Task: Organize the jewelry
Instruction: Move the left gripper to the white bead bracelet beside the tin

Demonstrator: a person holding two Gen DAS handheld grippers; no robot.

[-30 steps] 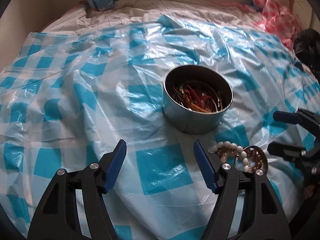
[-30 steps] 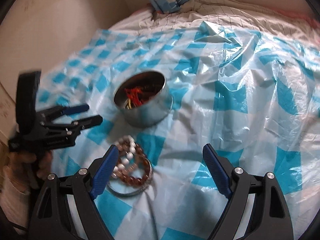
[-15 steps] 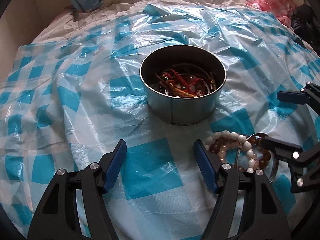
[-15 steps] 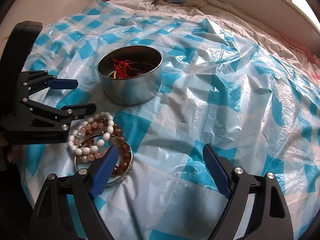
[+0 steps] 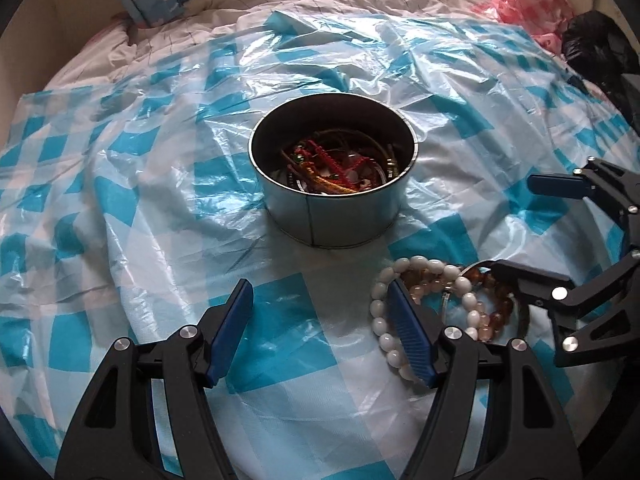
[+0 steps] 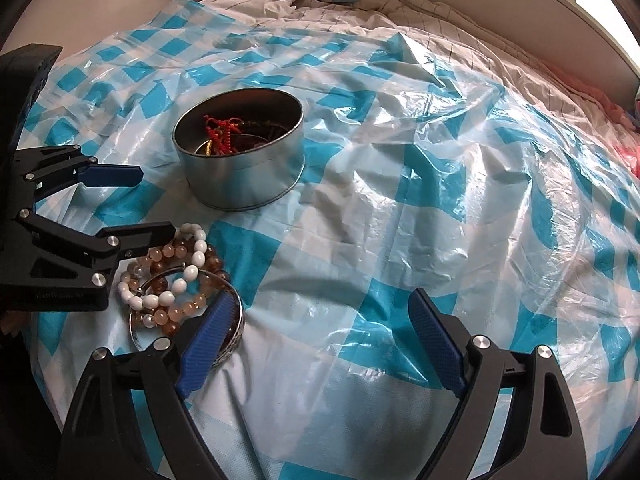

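On the bed's blue-checked plastic sheet [image 5: 160, 216], one round tin [image 5: 334, 216] holds tangled cords. A heap of bead bracelets [image 6: 176, 280] lies just beside it, flanked by both hand-held grippers, left [image 5: 320, 328] and right [image 6: 320, 340], each released and empty.

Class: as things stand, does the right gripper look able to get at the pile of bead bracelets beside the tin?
Probably yes: the right gripper is open and empty, the bead bracelets lie uncovered beside its finger, though the left gripper hovers close.
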